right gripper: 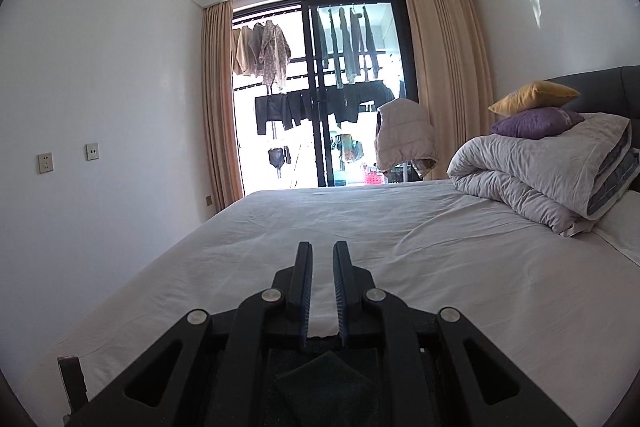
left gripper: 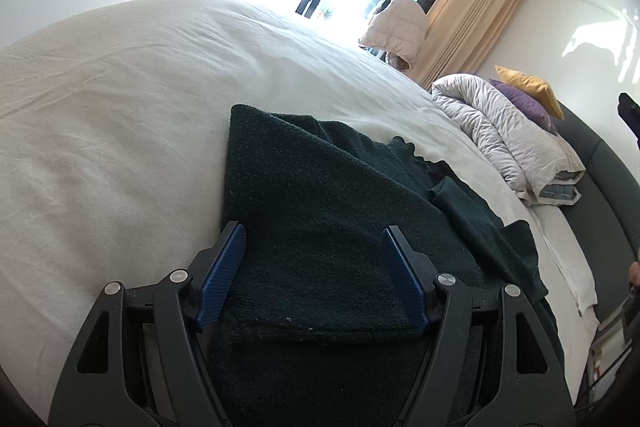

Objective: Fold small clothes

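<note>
A dark green knit garment, folded into a thick rectangle, lies on the white bed sheet; a loose sleeve and edge trail off to its right. My left gripper is open just over the near end of the fold, its blue pads standing wide on either side without pressing on it. My right gripper points out over the bare sheet, its jaws a narrow gap apart with nothing between them. A corner of the dark garment shows beneath its frame.
A rolled grey duvet with a purple pillow and a yellow pillow sits at the head of the bed on the right. A padded jacket hangs beyond the bed's far edge by the glass door. A white wall runs along the left.
</note>
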`<state>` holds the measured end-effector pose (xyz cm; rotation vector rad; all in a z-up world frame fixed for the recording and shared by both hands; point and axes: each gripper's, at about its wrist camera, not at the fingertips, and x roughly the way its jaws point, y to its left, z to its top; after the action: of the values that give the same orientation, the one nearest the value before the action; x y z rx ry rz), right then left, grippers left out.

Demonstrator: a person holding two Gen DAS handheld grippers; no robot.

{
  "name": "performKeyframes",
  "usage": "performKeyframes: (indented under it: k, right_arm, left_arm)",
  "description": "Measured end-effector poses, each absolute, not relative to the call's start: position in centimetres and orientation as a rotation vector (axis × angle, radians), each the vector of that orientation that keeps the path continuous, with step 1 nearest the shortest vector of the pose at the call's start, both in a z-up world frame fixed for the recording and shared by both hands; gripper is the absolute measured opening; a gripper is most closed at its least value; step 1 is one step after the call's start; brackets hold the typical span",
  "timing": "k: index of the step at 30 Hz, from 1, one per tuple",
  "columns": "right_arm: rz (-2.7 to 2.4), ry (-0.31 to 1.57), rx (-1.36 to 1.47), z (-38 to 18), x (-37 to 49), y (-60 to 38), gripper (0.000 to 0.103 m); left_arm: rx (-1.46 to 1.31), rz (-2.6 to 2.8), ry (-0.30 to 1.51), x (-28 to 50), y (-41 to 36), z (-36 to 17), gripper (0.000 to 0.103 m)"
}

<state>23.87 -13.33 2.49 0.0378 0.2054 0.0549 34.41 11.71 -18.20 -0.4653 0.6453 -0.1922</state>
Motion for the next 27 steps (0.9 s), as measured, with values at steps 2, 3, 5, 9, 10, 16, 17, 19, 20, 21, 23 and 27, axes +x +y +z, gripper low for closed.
performKeyframes:
  k: [2,3,5,9,10,16,17,19,20,21,23,27]
  right_arm:
    - [0.09,0.253,0.051,1.2,23.8,-13.1,0.04]
    - [0.126,0.307,0.069,0.3,24.3,-12.9,0.066]
    - [0.189,0.403,0.087,-1.9,25.1,-12.4,0.072]
    - [0.188,0.453,0.093,-3.9,24.8,-12.0,0.072]
    - [0.2,0.47,0.129,-4.6,24.4,-12.5,0.072]
    - [0.32,0.632,0.233,-12.4,20.0,-15.5,0.07]
    - [0.341,0.649,0.278,-13.8,19.2,-16.5,0.07]
    - [0.38,0.68,0.418,-16.4,18.5,-18.9,0.07]
    - [0.391,0.689,0.508,-17.6,18.4,-20.3,0.07]
    - [0.406,0.686,0.615,-18.6,18.3,-22.0,0.067]
    - [0.449,0.63,0.798,-19.7,18.3,-25.1,0.059]
    - [0.485,0.576,0.943,-21.5,18.1,-27.5,0.046]
  left_arm:
    - [-0.467,-0.193,0.645,34.4,11.7,-18.2,0.069]
    - [-0.465,-0.192,0.645,34.4,11.7,-18.2,0.069]
    - [-0.466,-0.193,0.644,34.4,11.7,-18.2,0.069]
    - [-0.466,-0.193,0.646,34.4,11.7,-18.2,0.069]
    - [-0.467,-0.193,0.647,34.4,11.7,-18.2,0.069]
    - [-0.473,-0.158,0.712,34.5,11.2,-16.8,0.071]
    - [-0.478,-0.148,0.722,34.4,10.9,-16.2,0.073]
    - [-0.543,-0.192,0.734,34.6,9.7,-14.9,0.081]
    - [-0.583,-0.227,0.755,35.0,8.9,-14.5,0.085]
    - [-0.632,-0.271,0.793,35.9,7.8,-14.4,0.085]
    - [-0.706,-0.372,0.845,38.0,4.8,-14.2,0.085]
    - [-0.656,-0.419,0.961,41.7,-1.0,-14.6,0.085]
